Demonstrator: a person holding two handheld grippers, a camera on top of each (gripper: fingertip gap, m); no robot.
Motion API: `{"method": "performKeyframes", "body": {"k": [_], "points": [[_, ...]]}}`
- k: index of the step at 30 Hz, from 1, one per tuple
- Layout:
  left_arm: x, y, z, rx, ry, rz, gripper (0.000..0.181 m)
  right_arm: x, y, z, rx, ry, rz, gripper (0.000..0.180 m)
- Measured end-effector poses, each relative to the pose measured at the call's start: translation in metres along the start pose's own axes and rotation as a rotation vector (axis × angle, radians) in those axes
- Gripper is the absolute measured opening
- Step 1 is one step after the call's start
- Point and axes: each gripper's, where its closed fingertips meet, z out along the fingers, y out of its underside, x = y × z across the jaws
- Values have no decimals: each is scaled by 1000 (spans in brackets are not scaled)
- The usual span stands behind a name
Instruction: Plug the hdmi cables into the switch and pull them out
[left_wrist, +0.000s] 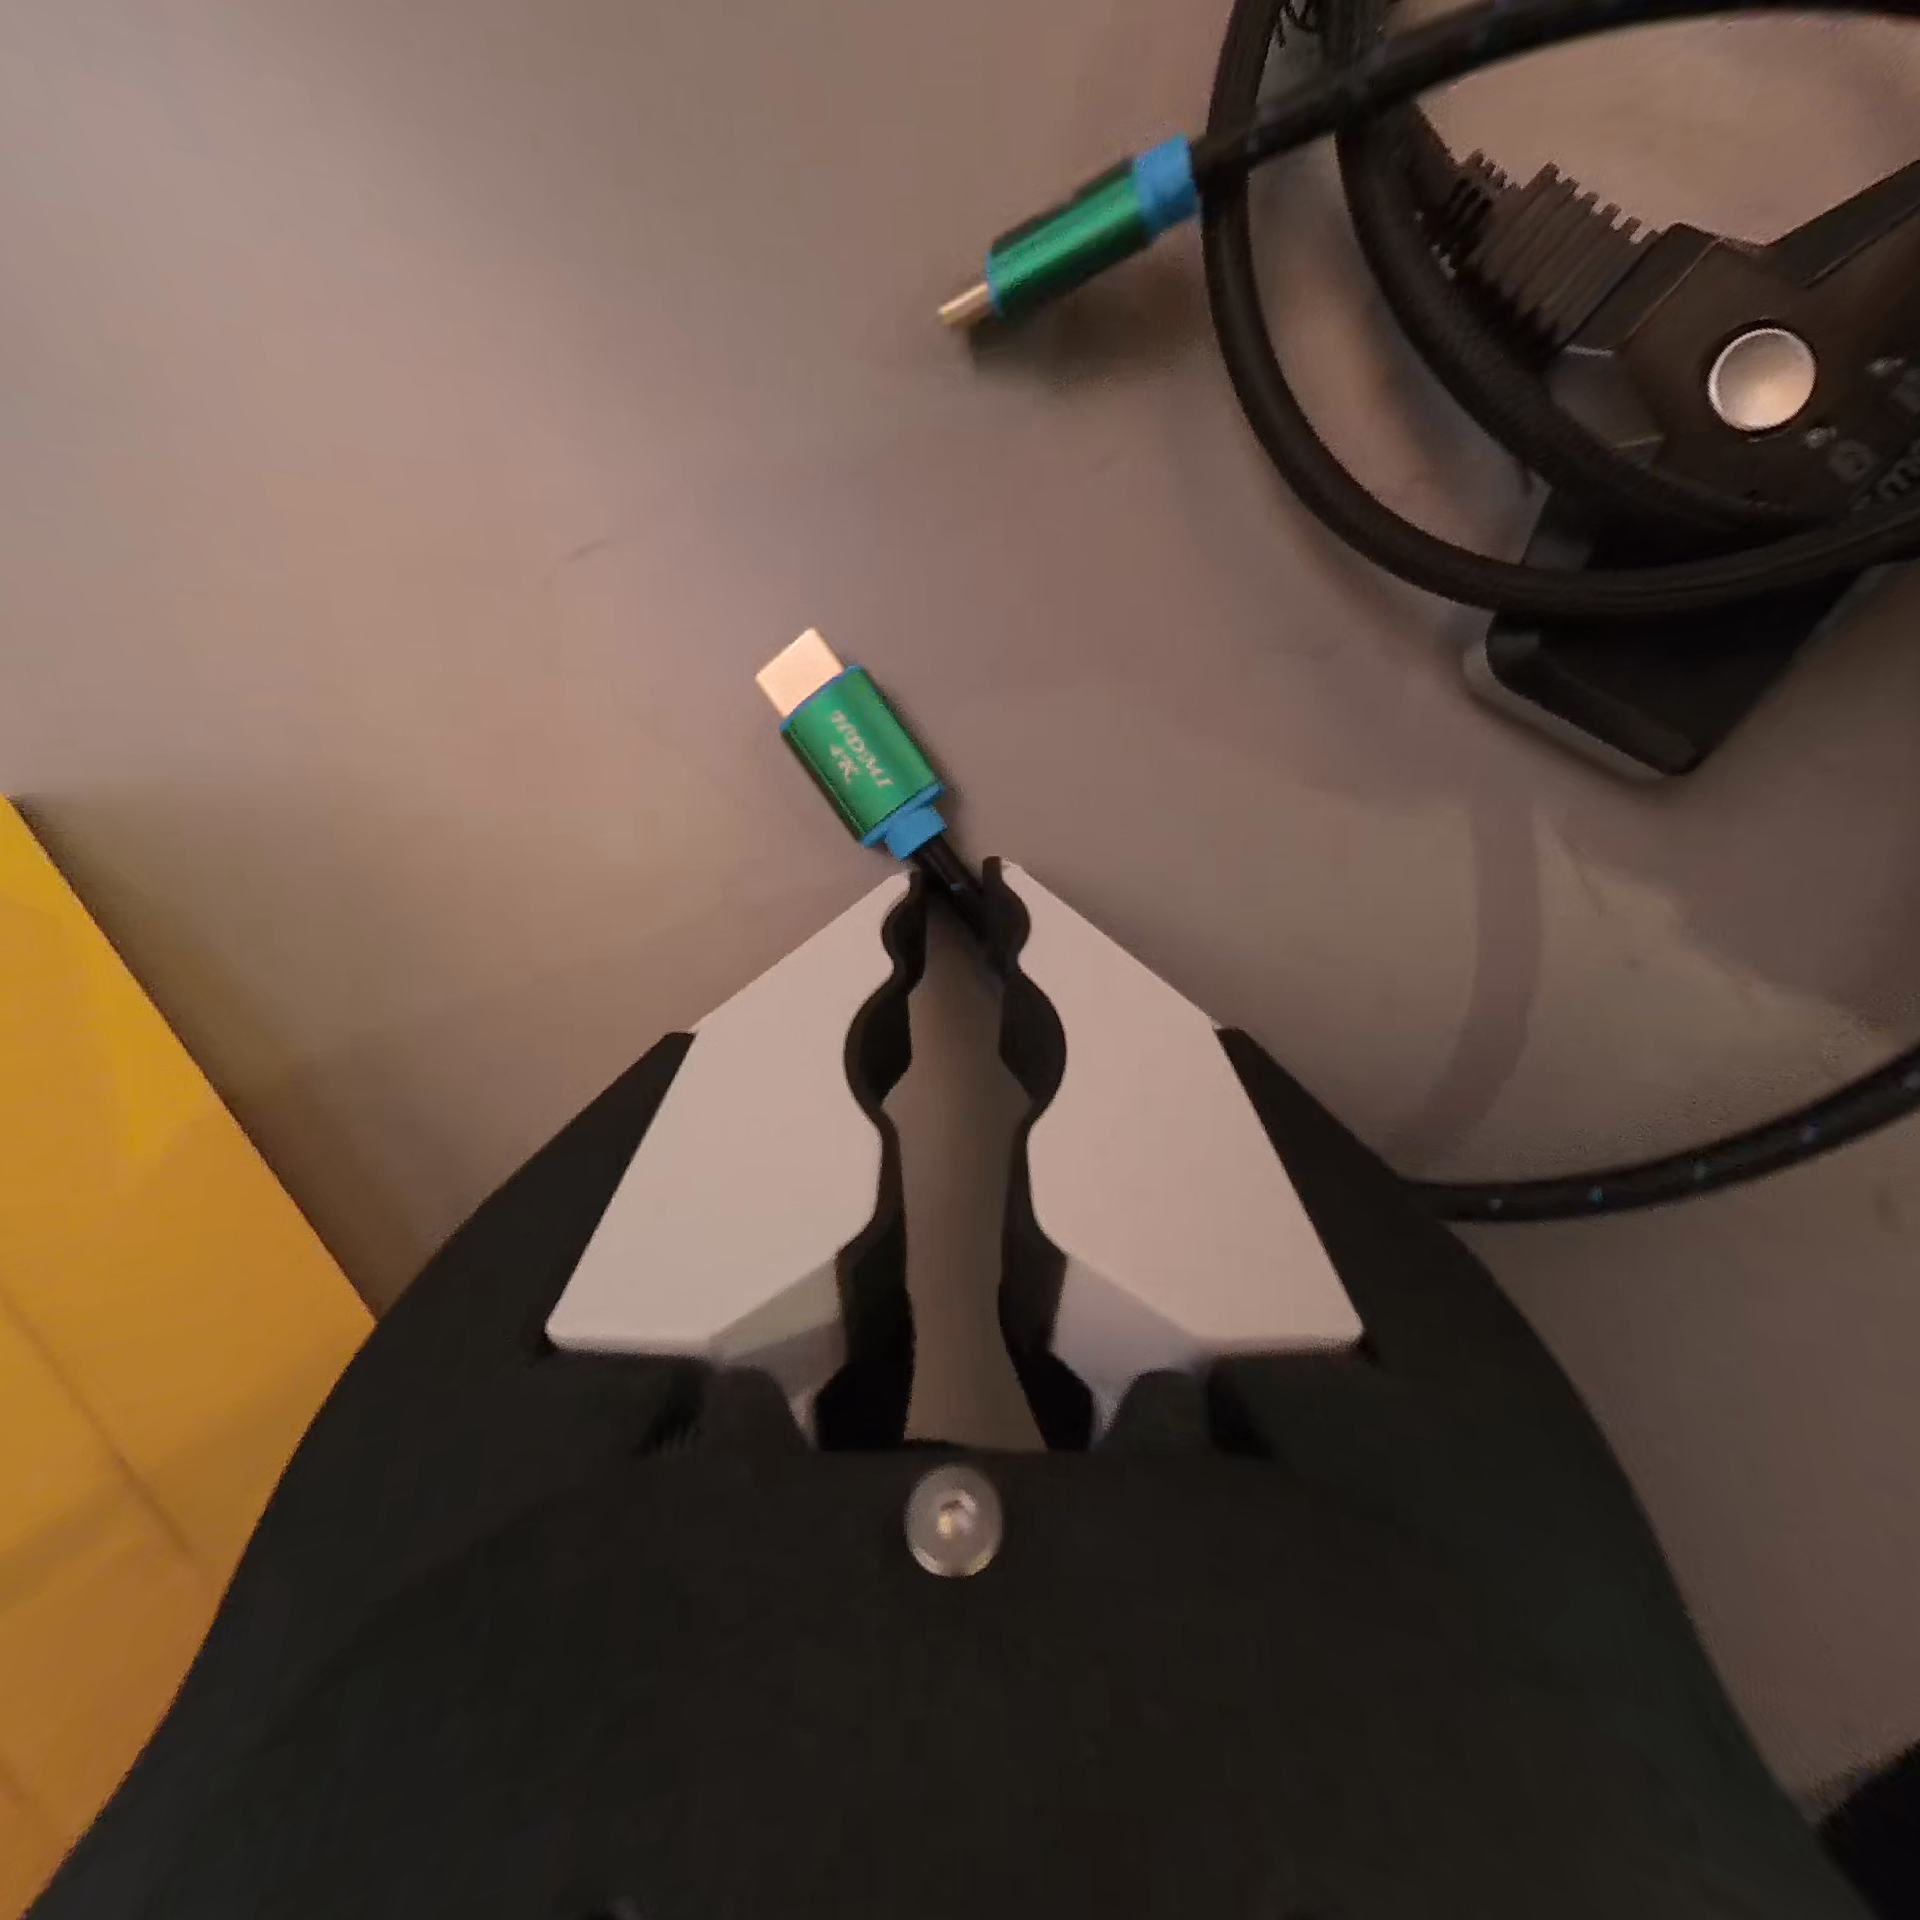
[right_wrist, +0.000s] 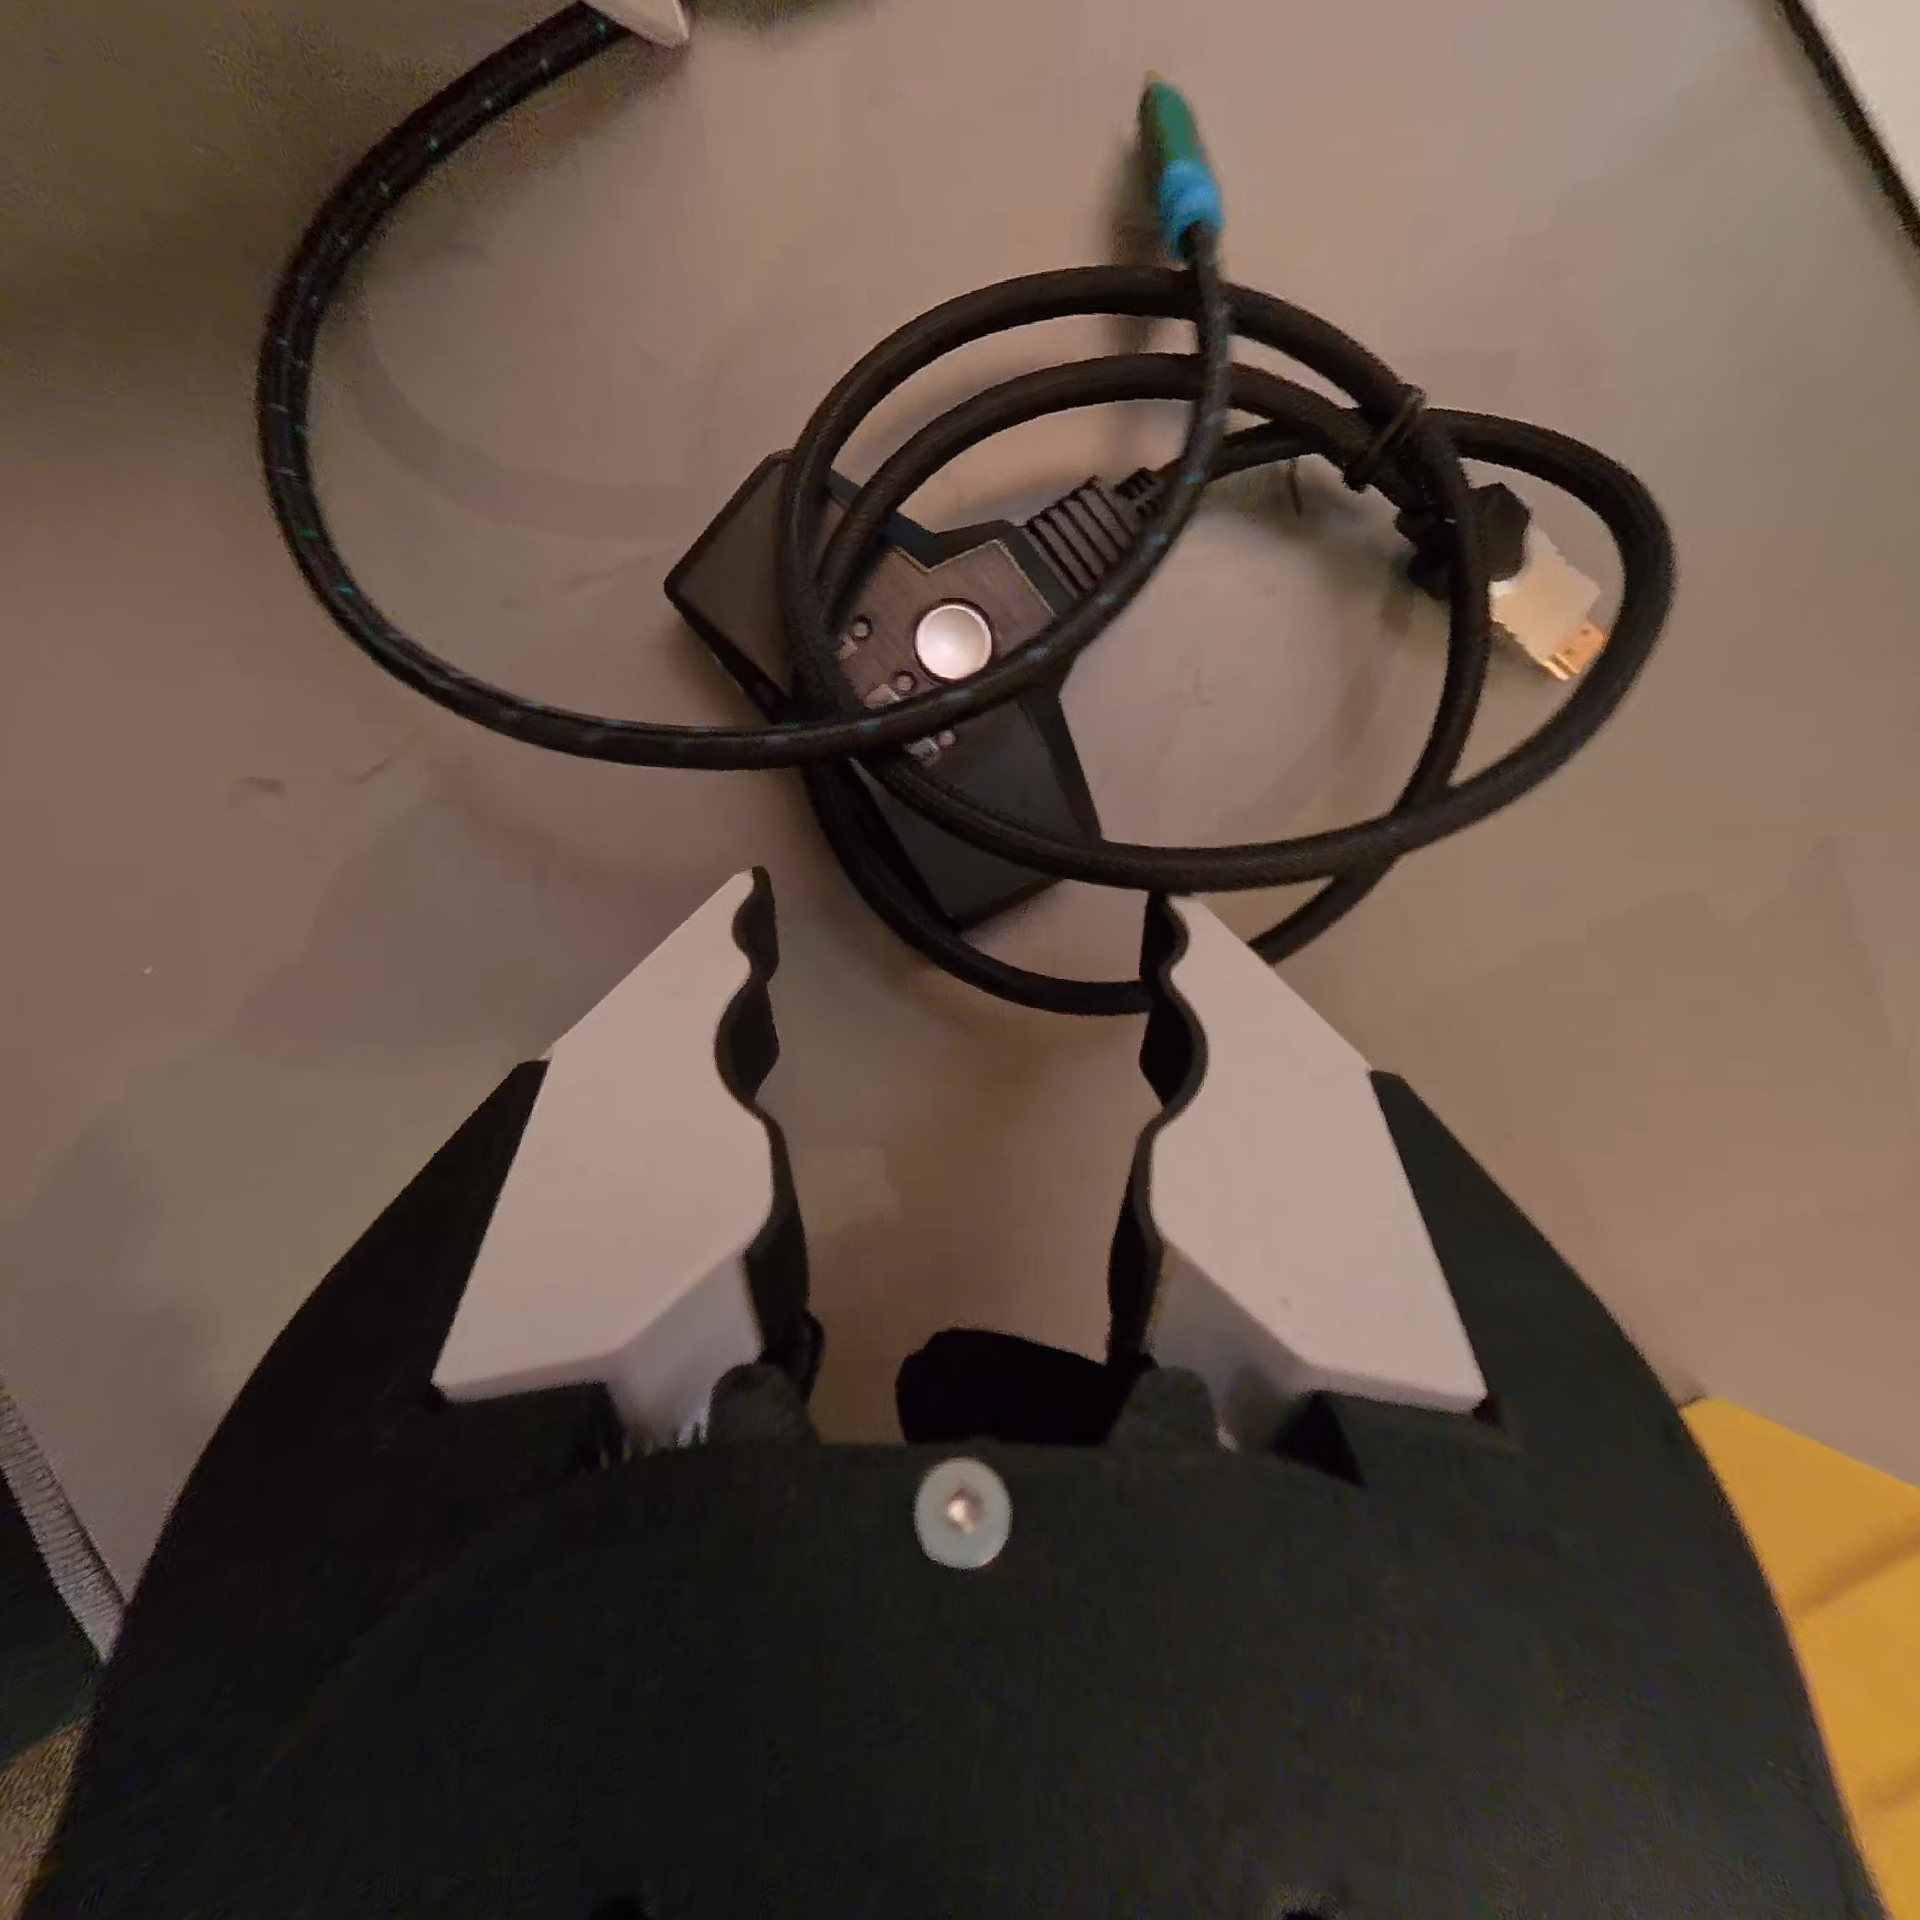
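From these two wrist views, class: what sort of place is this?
Probably a desk or workbench: a plain grey tabletop, a small black switch box under coiled black braided cable, and a green-shelled plug.

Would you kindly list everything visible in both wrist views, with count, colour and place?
HDMI plugs: two, green shells with blue collars; one just ahead of the left hand-held gripper's tips, the other lying free farther off, pointing away from the switch.
Braided cable: black with blue flecks, looped over and around the switch.
Switch: one, black with a round silver button, under the cable coils.
Switch's own lead plug: one, pale with gold tip, right of the switch.
Table: grey surface.
Yellow object: one, at the table's edge.
Left hand-held gripper: black with grey fingers, closed on the cable just behind the nearer plug.
Right hand-held gripper: open, empty, near the switch.
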Motion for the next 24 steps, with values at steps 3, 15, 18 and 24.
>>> {"method": "performKeyframes", "body": {"k": [3,15,18,24], "points": [[1,-3,2,35,5,6,6,8,2,-8,13,18,26,67],[-3,-34,-29,237,-38,63,3,25,-9,-39,81,96,62,66],[4,-44,-37,289,-31,105,3,25,-20,-46,139,94,69,66],[30,-65,-55,394,6,184,3,12,-54,-55,346,-11,122,66]]}}
